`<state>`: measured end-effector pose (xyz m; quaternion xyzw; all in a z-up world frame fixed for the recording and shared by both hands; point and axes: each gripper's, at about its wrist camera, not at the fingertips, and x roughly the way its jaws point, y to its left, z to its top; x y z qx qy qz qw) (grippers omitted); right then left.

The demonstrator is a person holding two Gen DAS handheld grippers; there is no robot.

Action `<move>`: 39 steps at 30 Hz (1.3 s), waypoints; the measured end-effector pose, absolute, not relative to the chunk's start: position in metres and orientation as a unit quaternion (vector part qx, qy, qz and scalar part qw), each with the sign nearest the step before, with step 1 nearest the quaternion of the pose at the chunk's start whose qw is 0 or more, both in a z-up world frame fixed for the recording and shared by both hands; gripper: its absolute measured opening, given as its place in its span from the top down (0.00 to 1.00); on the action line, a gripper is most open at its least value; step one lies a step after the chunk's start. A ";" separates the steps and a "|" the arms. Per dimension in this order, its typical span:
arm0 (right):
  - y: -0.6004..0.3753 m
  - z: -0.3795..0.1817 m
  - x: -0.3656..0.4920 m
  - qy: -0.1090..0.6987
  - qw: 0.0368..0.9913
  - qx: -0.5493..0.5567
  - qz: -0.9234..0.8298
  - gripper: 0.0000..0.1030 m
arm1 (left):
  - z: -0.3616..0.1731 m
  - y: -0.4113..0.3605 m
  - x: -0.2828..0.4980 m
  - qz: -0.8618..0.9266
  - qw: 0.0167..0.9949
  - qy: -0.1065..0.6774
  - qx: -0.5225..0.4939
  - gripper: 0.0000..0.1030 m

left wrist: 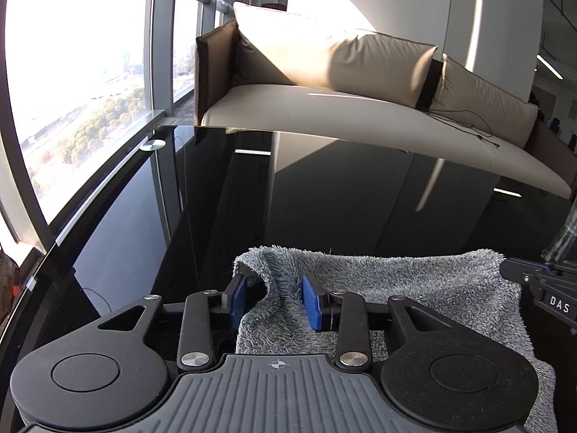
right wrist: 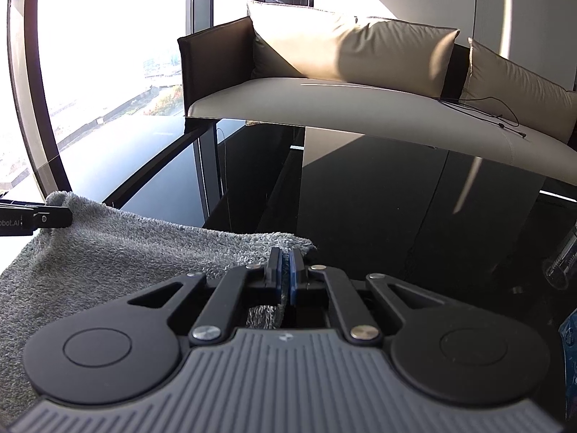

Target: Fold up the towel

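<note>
Your grey towel (left wrist: 414, 288) lies spread on the glossy black worktop (left wrist: 324, 198), its fluffy pile up, with its far edge running between your two tongs; the far left corner is bunched into a raised fold, while the far right corner (right wrist: 285, 240) lies flatter.

Your left tongs (left wrist: 276, 299) stand parted, blue pads (left wrist: 312, 303) apart, and the bunched corner sits loose between them (the pads do not press on it, so the grip there is released); your right tongs (right wrist: 285, 274) are clenched on the towel's far right corner, a thin strip of grey cloth pinched between their blue pads; in the left wrist view you see the right tool's black tip at the right edge of the towel, and in the right wrist view the left tool's tip at the towel's left corner.

Beyond the worktop's far edge you have a beige sofa (left wrist: 324, 108) with two cushions and a thin black cable (right wrist: 497, 115) trailing over its seat; tall windows (left wrist: 72, 72) fill the left side, bright with daylight; a clear bottle (right wrist: 562, 256) stands at the right on the worktop, only partly in view.
</note>
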<state>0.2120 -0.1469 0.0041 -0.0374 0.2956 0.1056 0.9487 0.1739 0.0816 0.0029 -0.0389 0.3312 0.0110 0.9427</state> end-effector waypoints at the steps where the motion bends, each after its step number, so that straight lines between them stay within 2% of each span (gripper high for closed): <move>1: -0.147 0.003 0.214 0.298 0.948 -0.037 0.105 0.96 | 0.002 0.082 0.174 0.012 0.942 0.334 -0.038 0.63; 2: -0.147 0.002 0.216 0.300 0.948 -0.040 0.103 0.96 | 0.002 0.083 0.174 0.013 0.941 0.336 -0.038 0.56; 4: -0.148 -0.001 0.218 0.302 0.947 -0.044 0.098 0.96 | 0.002 0.085 0.173 0.021 0.941 0.336 -0.033 0.50; 13: -0.154 -0.004 0.223 0.307 0.947 -0.038 0.090 0.95 | 0.000 0.094 0.170 0.046 0.938 0.344 -0.015 0.50; 16: -0.153 -0.003 0.219 0.300 0.949 -0.044 0.086 0.87 | 0.001 0.096 0.169 0.049 0.938 0.344 -0.014 0.50; 18: -0.155 0.000 0.216 0.291 0.952 -0.047 0.078 0.73 | 0.001 0.097 0.169 0.051 0.938 0.343 -0.011 0.50; 20: -0.157 0.002 0.212 0.287 0.954 -0.039 0.082 0.69 | 0.001 0.098 0.169 0.053 0.938 0.342 -0.011 0.50; 25: -0.156 0.001 0.212 0.298 0.950 -0.041 0.090 0.69 | 0.002 0.100 0.168 0.058 0.939 0.339 -0.009 0.46; 30: -0.149 -0.003 0.207 0.304 0.946 -0.047 0.097 0.69 | 0.003 0.102 0.174 0.040 0.943 0.329 -0.031 0.46; 36: -0.147 -0.003 0.206 0.302 0.947 -0.050 0.101 0.69 | 0.004 0.095 0.184 -0.004 0.946 0.321 -0.037 0.66; 39: -0.146 -0.004 0.206 0.302 0.947 -0.050 0.100 0.69 | 0.001 0.093 0.186 -0.018 0.945 0.323 -0.038 0.81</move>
